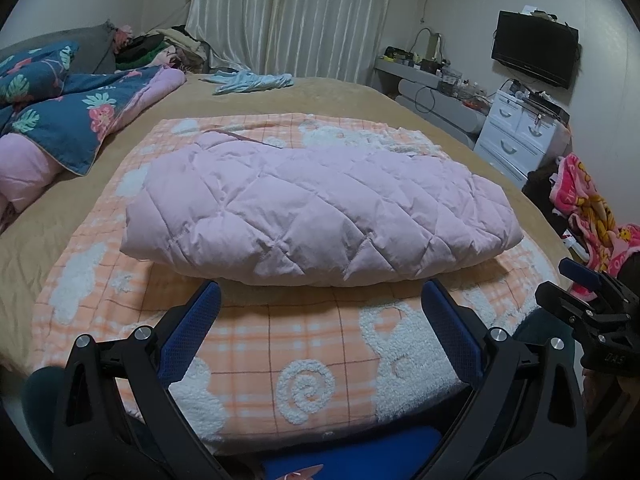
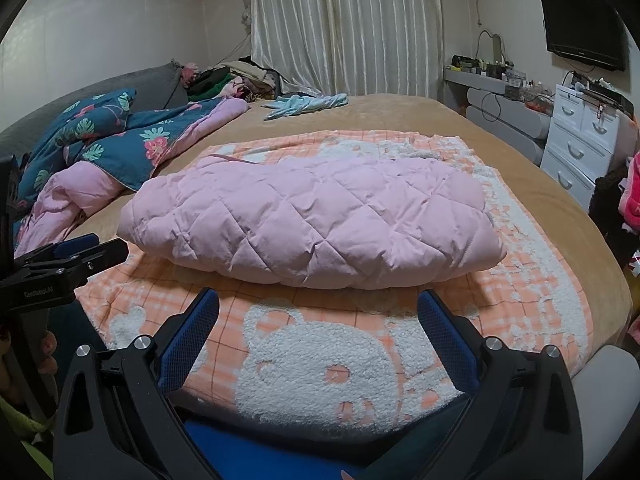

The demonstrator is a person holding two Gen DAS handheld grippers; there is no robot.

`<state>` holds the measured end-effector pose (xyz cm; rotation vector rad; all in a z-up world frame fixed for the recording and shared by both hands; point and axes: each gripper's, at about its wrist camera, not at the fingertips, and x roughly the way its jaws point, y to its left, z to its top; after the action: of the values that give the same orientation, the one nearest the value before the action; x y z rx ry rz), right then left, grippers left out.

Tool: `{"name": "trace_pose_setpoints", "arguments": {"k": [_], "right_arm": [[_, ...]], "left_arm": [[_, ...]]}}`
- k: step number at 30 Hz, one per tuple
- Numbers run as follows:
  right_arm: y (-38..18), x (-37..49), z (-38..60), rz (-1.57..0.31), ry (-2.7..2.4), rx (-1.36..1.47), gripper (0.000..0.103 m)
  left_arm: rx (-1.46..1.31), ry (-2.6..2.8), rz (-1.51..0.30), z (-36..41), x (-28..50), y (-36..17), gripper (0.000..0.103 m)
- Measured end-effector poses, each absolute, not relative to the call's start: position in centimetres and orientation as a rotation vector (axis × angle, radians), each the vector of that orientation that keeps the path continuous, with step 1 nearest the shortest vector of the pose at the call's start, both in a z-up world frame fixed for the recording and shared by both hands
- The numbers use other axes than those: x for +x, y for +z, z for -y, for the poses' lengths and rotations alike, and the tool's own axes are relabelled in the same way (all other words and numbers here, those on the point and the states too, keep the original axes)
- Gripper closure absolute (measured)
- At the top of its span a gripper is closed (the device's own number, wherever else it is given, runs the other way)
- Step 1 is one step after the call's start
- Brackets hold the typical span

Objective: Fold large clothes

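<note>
Right now my left hand-held gripper [image 1: 320,300] and my right hand-held gripper [image 2: 318,308] both hang with their blue pads spread wide and nothing between them, just near of the folded pink quilted garment [image 1: 320,212]. It lies as a puffy bundle on the orange checked blanket [image 1: 312,344] spread over the bed [image 1: 340,96].

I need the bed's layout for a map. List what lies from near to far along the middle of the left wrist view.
left gripper, open → orange checked blanket → folded pink quilted garment → tan bedspread → light blue cloth → white curtain.
</note>
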<state>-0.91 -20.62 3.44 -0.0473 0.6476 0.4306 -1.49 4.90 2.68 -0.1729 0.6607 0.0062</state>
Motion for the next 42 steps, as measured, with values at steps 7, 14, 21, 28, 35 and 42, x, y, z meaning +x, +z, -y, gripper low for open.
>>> {"name": "trace_pose_setpoints", "arguments": {"k": [7,14,21,28,35,42], "right_arm": [[3.55,-1.02,20.79,-0.642,0.422,-0.041,0.004],[3.63,-1.17,20.91,-0.640,0.417,-0.041,0.004],[3.70,-1.31,20.94,-0.638,0.416,-0.047,0.004],[3.82,-1.54,20.64,-0.638,0.411,-0.062,0.004],[3.85,-1.56,20.44,-0.636,0.409,-0.068,0.004],[3.85,-1.59,20.32,-0.635,0.409,-0.068,0.004]], "left_arm": [[-0.174,0.007,-0.655,-4.91,-1.53,2.72,0.009],[-0.175,0.009,-0.655,-4.99,-1.57,2.72,0.009],[-0.171,0.013,-0.655,-5.11,-1.76,2.77,0.009],[-0.169,0.021,-0.654,-5.48,-2.03,2.87,0.009],[-0.169,0.020,-0.656,-5.34,-2.06,2.82,0.009],[-0.167,0.021,-0.660,-5.35,-2.15,2.82,0.009]]}}
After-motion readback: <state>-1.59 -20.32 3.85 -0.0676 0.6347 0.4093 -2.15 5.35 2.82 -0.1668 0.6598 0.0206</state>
